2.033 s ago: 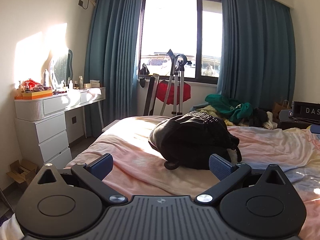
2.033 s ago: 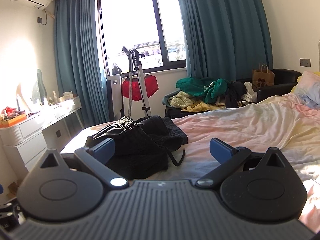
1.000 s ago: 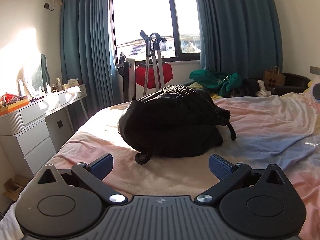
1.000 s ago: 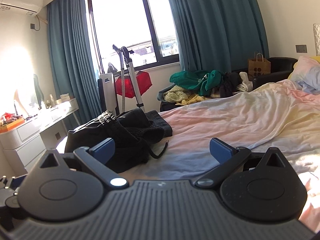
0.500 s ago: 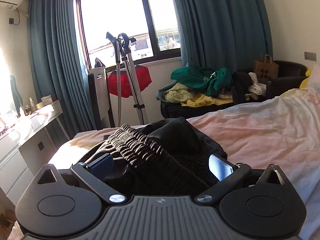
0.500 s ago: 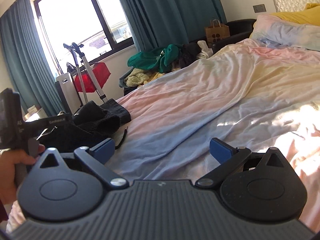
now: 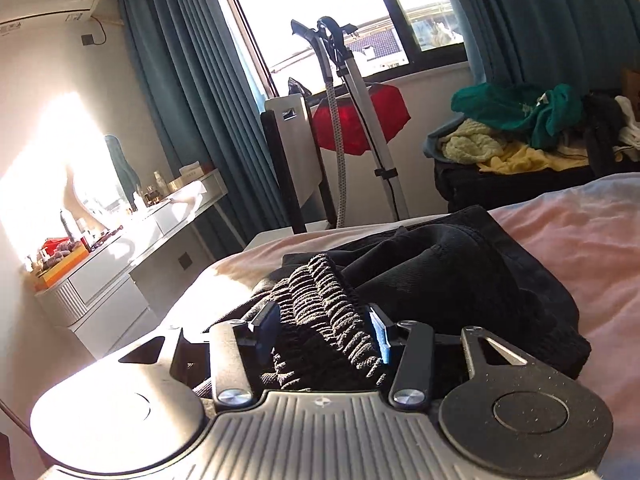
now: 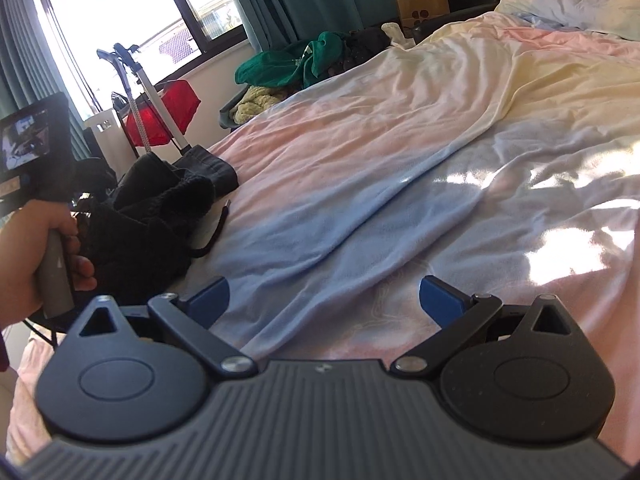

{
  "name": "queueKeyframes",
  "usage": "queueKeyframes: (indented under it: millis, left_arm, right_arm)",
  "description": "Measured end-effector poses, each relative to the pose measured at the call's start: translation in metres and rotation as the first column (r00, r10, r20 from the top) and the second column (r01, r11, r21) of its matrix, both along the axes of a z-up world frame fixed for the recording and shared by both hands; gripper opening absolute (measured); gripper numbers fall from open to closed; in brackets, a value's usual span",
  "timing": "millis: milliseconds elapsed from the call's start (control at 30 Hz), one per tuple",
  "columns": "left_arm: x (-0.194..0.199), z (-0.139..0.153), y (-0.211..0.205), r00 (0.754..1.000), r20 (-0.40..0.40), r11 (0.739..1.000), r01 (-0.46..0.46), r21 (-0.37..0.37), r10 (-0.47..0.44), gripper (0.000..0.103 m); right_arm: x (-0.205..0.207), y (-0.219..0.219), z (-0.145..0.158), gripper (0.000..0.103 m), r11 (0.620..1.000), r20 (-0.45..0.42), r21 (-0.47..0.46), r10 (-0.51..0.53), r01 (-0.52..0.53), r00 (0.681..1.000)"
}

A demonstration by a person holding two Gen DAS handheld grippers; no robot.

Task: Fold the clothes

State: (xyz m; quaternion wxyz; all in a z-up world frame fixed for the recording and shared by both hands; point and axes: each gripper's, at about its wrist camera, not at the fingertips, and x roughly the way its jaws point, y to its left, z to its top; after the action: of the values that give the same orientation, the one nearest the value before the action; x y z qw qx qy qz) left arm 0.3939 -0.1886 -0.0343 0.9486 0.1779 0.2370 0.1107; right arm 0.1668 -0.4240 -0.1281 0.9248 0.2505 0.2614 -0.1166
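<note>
My left gripper [image 7: 324, 330] just closed onto black trousers [image 7: 432, 280] waistband; right gripper [image 8: 323, 298] wide, empty. Grasp secured, unfolding next.

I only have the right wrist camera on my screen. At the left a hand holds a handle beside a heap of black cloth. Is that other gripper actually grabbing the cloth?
Observer: Yes. The left wrist view shows the left gripper with its fingers pressed against both sides of the ribbed waistband of the black garment.
Operator: What kind of clothing is it?
Observer: The elastic band suggests trousers or shorts. The rest lies crumpled, so I cannot tell which.
Operator: Is there anything on that side of the room that I am missing?
Observer: A white dresser cluttered with bottles stands left of the bed, and an air conditioner hangs high on the wall above it.
</note>
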Motion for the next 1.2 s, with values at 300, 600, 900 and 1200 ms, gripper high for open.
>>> queueKeyframes:
  millis: [300,600,900,1200]
  left_arm:
    - [-0.129,0.084,0.043,0.985,0.113,0.985,0.144,-0.1,-0.133,0.006]
    - [-0.282,0.099,0.159,0.989,0.112,0.951,0.12,-0.286,-0.092,0.005]
    - [-0.316,-0.004,0.277,0.991,-0.135,0.883,-0.055,-0.467,-0.01,0.005]
    - [-0.326,-0.007,0.29,0.993,-0.114,0.863,-0.032,-0.504,-0.029,0.022]
  right_arm:
    - [-0.017,0.012,0.023,0.103,0.995,0.14,-0.092,0.045,-0.032,0.989]
    - [-0.041,0.039,0.048,0.103,0.975,0.211,-0.184,0.166,-0.128,0.963]
    - [-0.042,0.081,0.037,0.103,0.925,0.147,-0.276,0.31,-0.262,0.939]
    - [-0.001,0.12,0.0,0.103,0.874,0.047,-0.322,0.398,-0.363,0.916]
